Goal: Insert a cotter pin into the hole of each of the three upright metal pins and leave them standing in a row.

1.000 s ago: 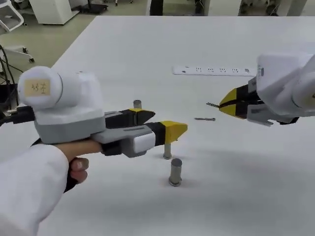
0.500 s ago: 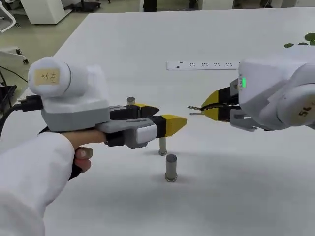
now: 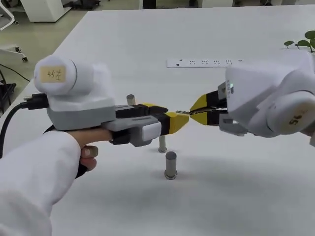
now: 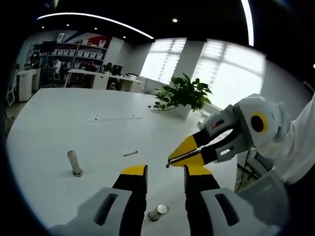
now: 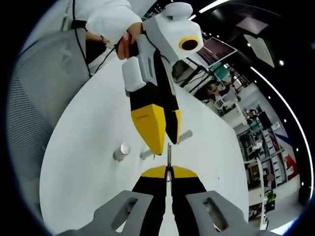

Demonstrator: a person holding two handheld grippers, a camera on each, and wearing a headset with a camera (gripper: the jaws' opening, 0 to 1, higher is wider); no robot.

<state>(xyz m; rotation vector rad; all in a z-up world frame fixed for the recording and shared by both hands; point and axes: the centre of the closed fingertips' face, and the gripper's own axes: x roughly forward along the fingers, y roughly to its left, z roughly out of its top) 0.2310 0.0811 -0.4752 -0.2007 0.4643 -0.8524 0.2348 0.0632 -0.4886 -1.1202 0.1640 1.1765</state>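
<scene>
While the right tool point(image 5: 169, 170) is gripping the cotter pin point(image 5: 169, 156) with its jaws closed together on the pin's rear end, I am seeing the free end pointing straight ahead of the tips and lying almost against one yellow jaw of the left tool point(image 4: 165, 172), whose jaws are standing apart with nothing between them. That closeness is worrying me most: if the thin wire is nudging that jaw, I am expecting it to swivel in the pinch or slip out onto the bench point(image 3: 236, 187). The middle metal pin point(image 3: 162, 144) is standing just below the left tool's jaws, not clamped, so any sideways push from the cotter pin is likely to be tipping it over rather than threading it. The near metal pin point(image 3: 170, 165) is standing just beside it on my side of the left tool, and I am judging that lowering the open jaws carelessly is risking knocking it down and spoiling the row. The far metal pin point(image 3: 130, 100) is standing beyond the left tool, well apart from both. I am not making out any cross-hole from here, so I cannot tell how the wire is lining up. A spare cotter pin point(image 4: 130, 153) is lying ahead of the left tool.
</scene>
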